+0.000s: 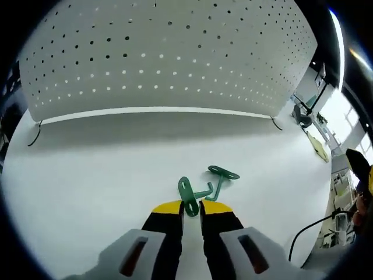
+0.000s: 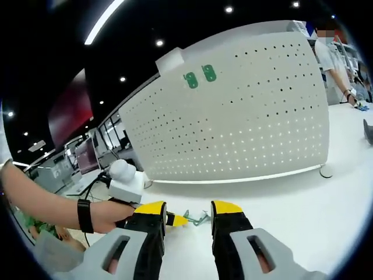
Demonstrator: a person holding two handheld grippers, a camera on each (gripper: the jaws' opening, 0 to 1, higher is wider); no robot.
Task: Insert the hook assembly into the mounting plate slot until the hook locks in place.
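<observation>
Between the yellow tips of the left gripper (image 1: 192,208) in the left gripper view sits one green hook piece (image 1: 189,195), its flat slotted plate standing up just above the narrow gap. The jaws are drawn close together and appear to pinch it, though the contact itself is partly hidden. A second green hook piece (image 1: 222,175) lies on the white desk (image 1: 87,175) just beyond, its rod running toward the first; whether the two are joined I cannot tell. Past them the desk runs bare to the foot of a curved white perforated panel (image 1: 163,58) that stands along the far edge. To the right the desk edge falls away to a room with other furniture, and a black cable (image 1: 306,233) hangs there.

In the right gripper view the right gripper (image 2: 189,213) is spread wide, holding nothing, raised above the desk. Seen through its gap are the left gripper's yellow tip and the green piece. A hand (image 2: 108,216) with a black wristband holds that other gripper at the left. Two green plates (image 2: 200,77) sit high on the panel.
</observation>
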